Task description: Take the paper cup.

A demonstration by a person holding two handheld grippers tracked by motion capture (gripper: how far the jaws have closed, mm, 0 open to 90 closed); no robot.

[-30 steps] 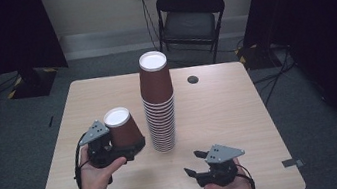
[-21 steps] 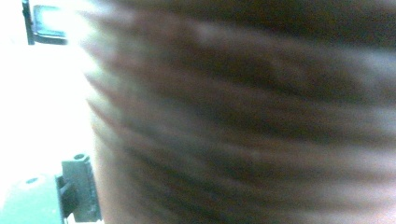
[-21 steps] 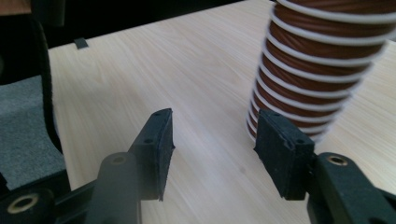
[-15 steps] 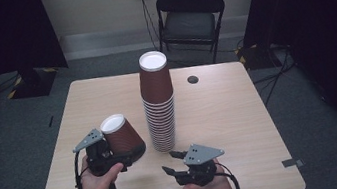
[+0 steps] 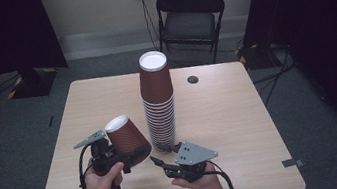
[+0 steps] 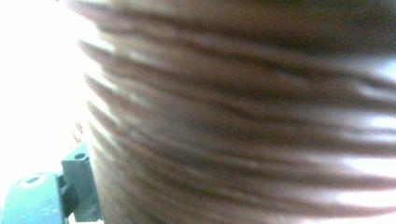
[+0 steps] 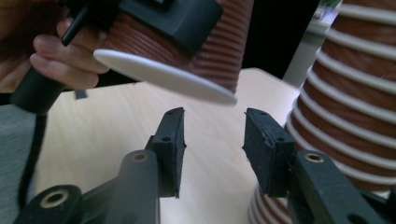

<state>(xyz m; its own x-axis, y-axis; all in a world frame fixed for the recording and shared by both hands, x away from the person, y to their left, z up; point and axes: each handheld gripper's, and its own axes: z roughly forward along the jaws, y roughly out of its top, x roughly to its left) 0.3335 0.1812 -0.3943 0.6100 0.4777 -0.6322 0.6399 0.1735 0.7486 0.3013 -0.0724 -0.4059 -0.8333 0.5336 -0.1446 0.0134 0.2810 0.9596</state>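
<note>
tilting since a second ago: left gripper (image 5: 130, 156) clamps ribbed brown cup (image 5: 127, 137), now nearer right gripper (image 5: 160, 163), jaws apart and empty, beside cup stack (image 5: 158, 101); handover likely.

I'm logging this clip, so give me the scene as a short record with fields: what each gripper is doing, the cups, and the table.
left gripper: shut on a single brown paper cup, upside down, tilted, held off the table
right gripper: open, fingers apart, holding nothing, aimed at the held cup's white rim
cup stack: tall, inverted, upright at mid-table, just beyond the right gripper
table: light wood; small dark round object near the far edge
</note>
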